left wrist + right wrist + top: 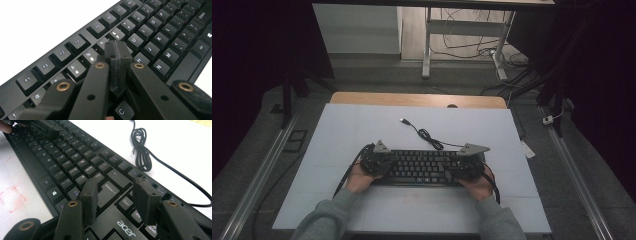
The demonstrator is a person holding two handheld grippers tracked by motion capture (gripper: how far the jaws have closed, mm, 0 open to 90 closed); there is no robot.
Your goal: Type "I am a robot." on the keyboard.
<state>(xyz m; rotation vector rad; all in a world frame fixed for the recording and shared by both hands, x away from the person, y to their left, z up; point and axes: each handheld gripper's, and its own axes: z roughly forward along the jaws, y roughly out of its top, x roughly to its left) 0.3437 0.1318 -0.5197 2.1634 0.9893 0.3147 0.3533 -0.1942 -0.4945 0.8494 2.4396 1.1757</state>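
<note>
Left claw closed, tip over keyboard keys; right claw open above Enter. Typing apparently underway, near counter's front edge.

You have a table with a wooden top showing along its far edge, and a white sheet covers most of it. Lying directly on that sheet is a black keyboard, set near your side, and its black cable loops away toward the far edge, ending in a plug.
</note>
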